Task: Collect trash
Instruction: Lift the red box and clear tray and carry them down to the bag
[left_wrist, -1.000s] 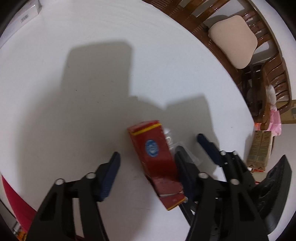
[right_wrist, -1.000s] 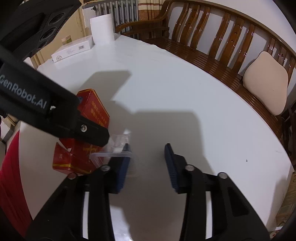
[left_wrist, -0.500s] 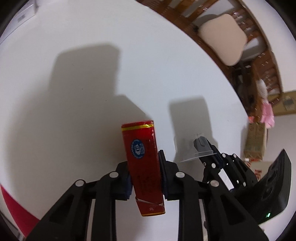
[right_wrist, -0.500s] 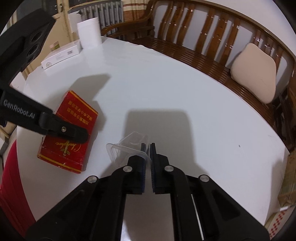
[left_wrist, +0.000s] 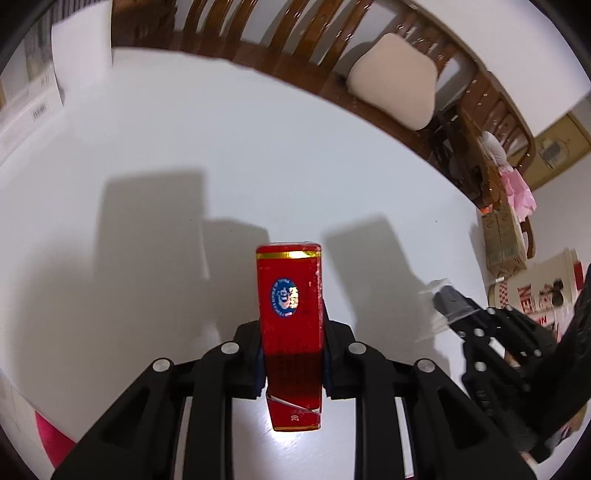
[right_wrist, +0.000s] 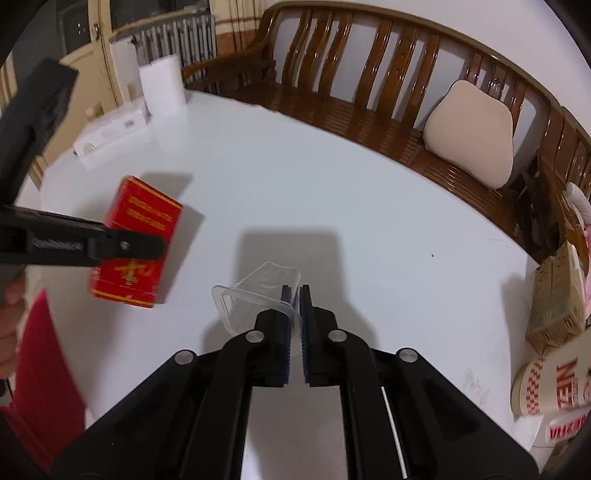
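The left gripper (left_wrist: 291, 354) has two matte black plastic fingers, each shaped like an open frame with long cut-out slots. Round silver screws sit at the joints, two on each side. The inner pads (left_wrist: 259, 363) are dark blue. The right gripper (right_wrist: 295, 332) is built the same: black angular links, four silver screw heads, and blue ribbed pads (right_wrist: 285, 354) on the inner faces. A thin white line runs along its right finger. At the left edge of the right wrist view, a bit of bare skin, the person's left hand (right_wrist: 9, 314), is visible, blurred.
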